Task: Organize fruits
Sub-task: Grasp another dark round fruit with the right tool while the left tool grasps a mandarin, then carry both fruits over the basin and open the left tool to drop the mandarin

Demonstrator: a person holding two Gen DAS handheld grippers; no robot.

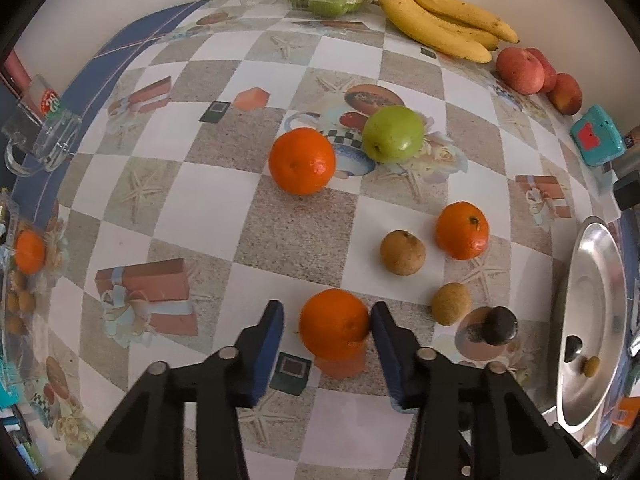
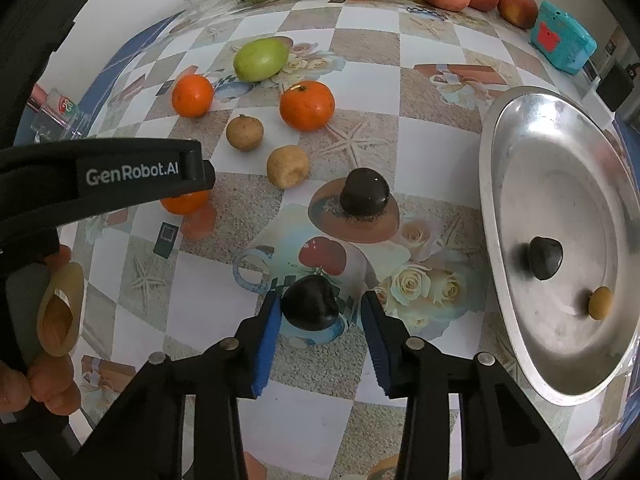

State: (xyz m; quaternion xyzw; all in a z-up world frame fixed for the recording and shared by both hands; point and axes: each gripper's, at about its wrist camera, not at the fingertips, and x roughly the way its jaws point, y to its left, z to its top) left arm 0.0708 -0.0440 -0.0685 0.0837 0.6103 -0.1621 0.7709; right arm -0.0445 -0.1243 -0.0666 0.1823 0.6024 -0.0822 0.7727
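At the bottom centre of each wrist view a fruit sits between blue pads. The left gripper brackets an orange, one pad touching, one apart. The right gripper likewise half-touches a dark plum. Both look firm, round, prone to rolling; grip across the widest middle.

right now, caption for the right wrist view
Right gripper straddles a dark fruit beside a metal tray.

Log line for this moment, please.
left gripper: open around orange | right gripper: open around dark fruit | both fruits on table
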